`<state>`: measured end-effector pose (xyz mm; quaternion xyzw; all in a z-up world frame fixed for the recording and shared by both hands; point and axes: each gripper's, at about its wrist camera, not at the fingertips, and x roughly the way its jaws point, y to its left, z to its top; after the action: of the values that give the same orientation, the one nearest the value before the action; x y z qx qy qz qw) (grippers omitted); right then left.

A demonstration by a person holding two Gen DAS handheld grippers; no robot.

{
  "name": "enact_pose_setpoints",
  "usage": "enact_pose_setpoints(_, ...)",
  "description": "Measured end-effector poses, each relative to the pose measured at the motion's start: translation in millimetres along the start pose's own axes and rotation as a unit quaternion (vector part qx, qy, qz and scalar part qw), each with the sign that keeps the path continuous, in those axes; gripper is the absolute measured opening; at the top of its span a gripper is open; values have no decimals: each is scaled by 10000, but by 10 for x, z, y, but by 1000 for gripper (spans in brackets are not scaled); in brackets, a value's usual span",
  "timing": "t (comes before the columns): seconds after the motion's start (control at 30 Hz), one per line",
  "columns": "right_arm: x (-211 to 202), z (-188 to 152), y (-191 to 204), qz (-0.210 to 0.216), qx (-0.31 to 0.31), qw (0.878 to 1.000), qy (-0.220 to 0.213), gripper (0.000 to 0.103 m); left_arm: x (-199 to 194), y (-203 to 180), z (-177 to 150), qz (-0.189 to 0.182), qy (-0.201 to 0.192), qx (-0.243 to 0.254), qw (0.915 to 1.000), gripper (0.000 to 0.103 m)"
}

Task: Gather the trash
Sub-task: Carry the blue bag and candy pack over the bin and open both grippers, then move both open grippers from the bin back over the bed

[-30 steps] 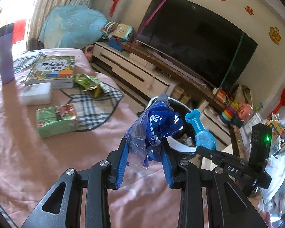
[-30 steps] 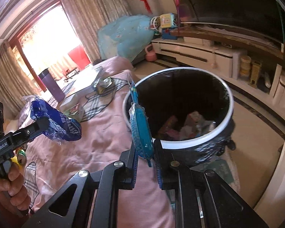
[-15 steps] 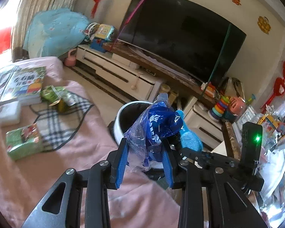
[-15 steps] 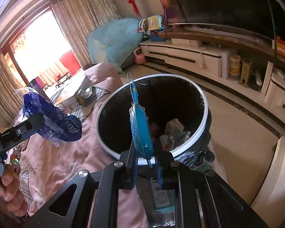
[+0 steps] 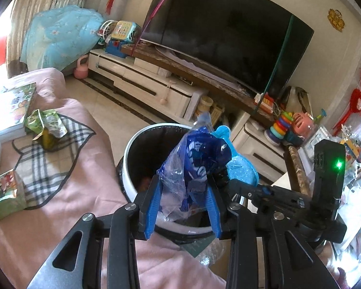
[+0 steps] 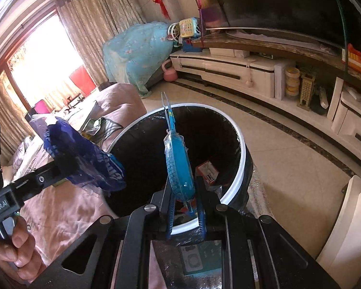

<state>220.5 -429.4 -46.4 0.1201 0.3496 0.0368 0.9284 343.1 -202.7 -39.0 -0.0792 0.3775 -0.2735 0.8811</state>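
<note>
Crumpled dark-blue and clear plastic wrapper, hanging pinched between the blue fingers of the left gripper, jaws closed onto it partway, poised over the near edge of a round black bin with a white rim. Flat turquoise packet in clear plastic, standing on edge, being clamped low down by the right gripper, jaws nearly together, directly above the bin's open mouth. Both pieces of trash looking very light, thin and limp: likely crinkling and sliding under pressure, so gripping a bunched fold or a sealed edge seeming safest. Wrapper flopping loosely above the fingers; packet looking a little stiffer, keeping its shape. Other scraps lying at the bin's bottom. Crumpled green snack packet remaining on the pink bedcover, beside a checked cloth, well apart from the bin.
</note>
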Motion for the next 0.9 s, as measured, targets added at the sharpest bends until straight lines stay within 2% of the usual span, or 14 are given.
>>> enact_pose_setpoints(0.23, 93, 72, -72, -27, 4, 10000, 75, 16, 137, -38, 62, -15, 59, 2, 10000, 37)
enact_pose_setpoints(0.33, 122, 97, -78, -21, -19, 9999, 101, 17, 178, -32, 73, -13, 71, -40, 10000, 45)
enact_pose_setpoints(0.43, 120, 120, -108, -39, 30, 10000, 68, 23, 173, -18, 75, -15, 72, -66, 10000, 55)
enact_pose_setpoints(0.47, 117, 122, -130, -21, 78, 9999, 66, 32, 163, -13, 69, 8, 69, -72, 10000, 63)
enact_pose_setpoints(0.5, 108, 121, -140, -10, 108, 9999, 58, 44, 150, -4, 62, 35, 56, -76, 9999, 66)
enact_pose_setpoints(0.53, 95, 114, -153, 2, 147, 9999, 31, 48, 128, 5, 43, 59, 32, -76, 9999, 68)
enact_pose_setpoints(0.63, 64, 100, -153, 4, 178, 9998, -15, 49, 72, 48, -10, 107, 59, -113, 9999, 72)
enact_pose_setpoints(0.73, 8, 74, -123, 72, 213, 9997, -83, 56, -30, 119, -90, 153, 51, -197, 9997, 75)
enact_pose_setpoints(0.9, -123, 16, 54, 174, 148, 9993, -295, 81, -276, 327, -277, 321, 63, -374, 9988, 77)
